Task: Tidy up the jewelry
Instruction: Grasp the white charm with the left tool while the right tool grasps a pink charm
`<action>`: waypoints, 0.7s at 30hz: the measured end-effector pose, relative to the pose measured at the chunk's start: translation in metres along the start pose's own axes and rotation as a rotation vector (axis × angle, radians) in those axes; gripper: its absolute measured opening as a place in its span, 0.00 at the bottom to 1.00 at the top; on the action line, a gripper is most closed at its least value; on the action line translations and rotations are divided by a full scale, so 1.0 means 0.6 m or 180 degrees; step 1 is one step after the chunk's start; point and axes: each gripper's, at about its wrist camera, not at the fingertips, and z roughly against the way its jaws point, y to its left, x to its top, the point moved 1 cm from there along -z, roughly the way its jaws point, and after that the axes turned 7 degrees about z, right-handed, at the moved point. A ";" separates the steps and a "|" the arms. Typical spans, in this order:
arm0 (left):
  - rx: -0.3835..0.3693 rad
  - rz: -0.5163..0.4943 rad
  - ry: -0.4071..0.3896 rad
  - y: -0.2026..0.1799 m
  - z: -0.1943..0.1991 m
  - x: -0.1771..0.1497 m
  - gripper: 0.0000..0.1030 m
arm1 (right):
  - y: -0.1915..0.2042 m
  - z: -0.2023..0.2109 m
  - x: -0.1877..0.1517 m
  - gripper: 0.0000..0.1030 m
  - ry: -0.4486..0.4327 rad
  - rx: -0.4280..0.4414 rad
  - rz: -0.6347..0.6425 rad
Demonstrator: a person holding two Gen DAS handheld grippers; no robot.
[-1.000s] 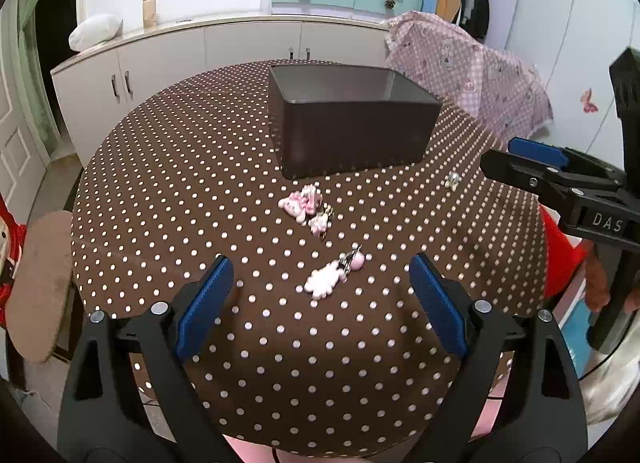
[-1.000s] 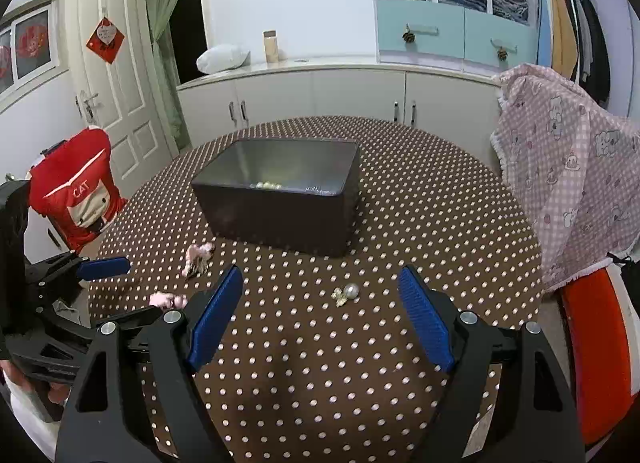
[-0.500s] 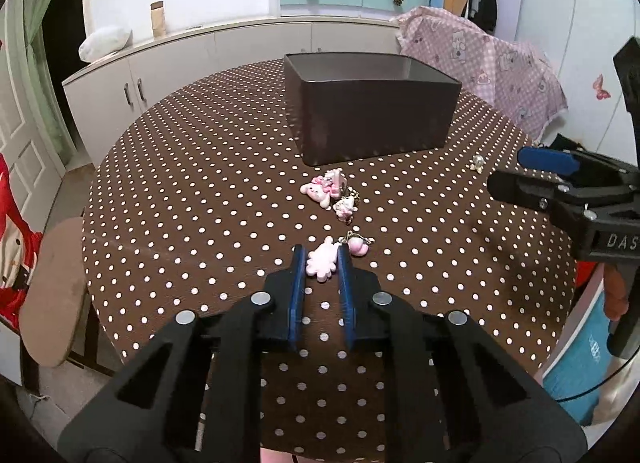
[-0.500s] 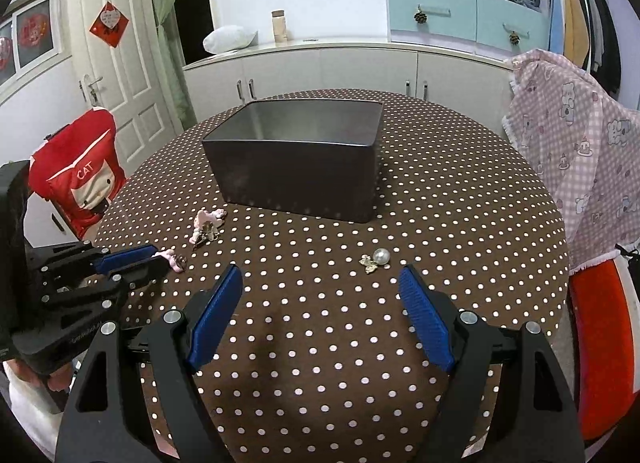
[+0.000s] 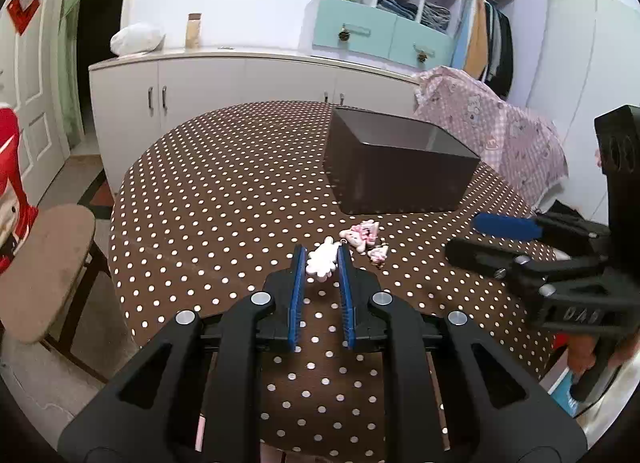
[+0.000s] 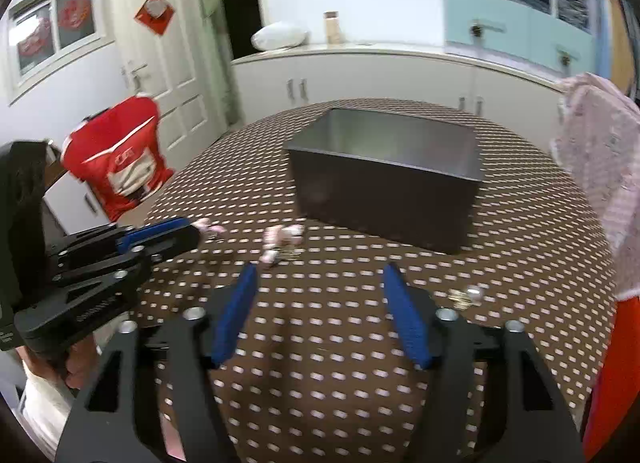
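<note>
The left tool is seen closed on a pale pink, lobed, flat charm, its blue pads pressing both sides, at about 6 o'clock from the dark rectangular open box on the brown white-dotted tabletop. The grip is judged best kept firm while the charm is lifted clear and carried over the box rim, since a small dangling part behind it could catch on the cluster of small pink charms lying just beside it at 2 o'clock. The right tool holds nothing; its jaws have just been closing and stand about half apart over bare cloth. A small pearl-and-gold earring lies on the tabletop at 3 o'clock of that tool, near its right pad.
</note>
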 end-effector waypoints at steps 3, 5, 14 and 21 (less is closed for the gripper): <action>0.0015 0.0101 -0.0030 0.012 -0.002 -0.002 0.16 | 0.019 -0.022 0.008 0.39 0.0057 0.0026 0.0098; 0.0022 0.0129 -0.0046 0.018 -0.002 -0.004 0.16 | 0.026 -0.032 0.015 0.34 0.0081 0.0039 0.0136; 0.0090 0.0197 -0.0109 0.035 -0.002 -0.002 0.16 | 0.051 -0.081 0.017 0.07 0.0284 -0.0144 0.0320; 0.0053 0.0180 -0.0159 0.026 -0.002 0.000 0.16 | 0.039 -0.063 0.009 0.07 0.0221 -0.0133 0.0255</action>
